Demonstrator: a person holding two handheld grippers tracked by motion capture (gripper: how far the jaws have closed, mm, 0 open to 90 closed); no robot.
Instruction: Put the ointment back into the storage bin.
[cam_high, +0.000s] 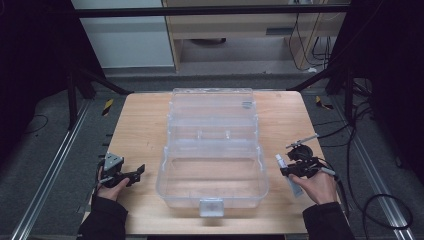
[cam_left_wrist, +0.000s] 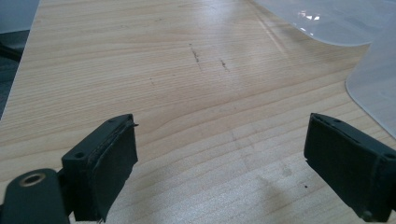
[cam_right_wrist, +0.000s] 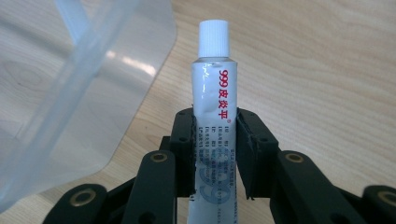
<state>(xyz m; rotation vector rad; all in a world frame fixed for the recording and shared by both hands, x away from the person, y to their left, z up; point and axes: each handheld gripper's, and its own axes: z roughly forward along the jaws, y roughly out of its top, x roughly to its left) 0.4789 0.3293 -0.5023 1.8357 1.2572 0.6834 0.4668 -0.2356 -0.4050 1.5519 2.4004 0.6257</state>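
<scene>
A clear plastic box (cam_high: 212, 187) stands open in the middle of the wooden table (cam_high: 142, 125), its lid (cam_high: 212, 107) folded back away from me. My right gripper (cam_high: 286, 171) is to the right of the box, shut on a white ointment tube (cam_right_wrist: 215, 107) with a white cap and red print. The tube (cam_high: 281, 161) lies flat in the jaws, its cap pointing away from me. My left gripper (cam_high: 137, 172) rests left of the box, open, with nothing between its fingers (cam_left_wrist: 107, 163). Bare wood shows between them, and the box's corner (cam_left_wrist: 373, 88) is at the right.
The box's clear wall (cam_right_wrist: 70, 93) is close on the left in the right gripper view. Metal rails (cam_high: 55, 165) run along the floor on both sides of the table. Cables (cam_high: 370, 150) lie on the floor to the right. A black frame (cam_high: 210, 11) crosses at the back.
</scene>
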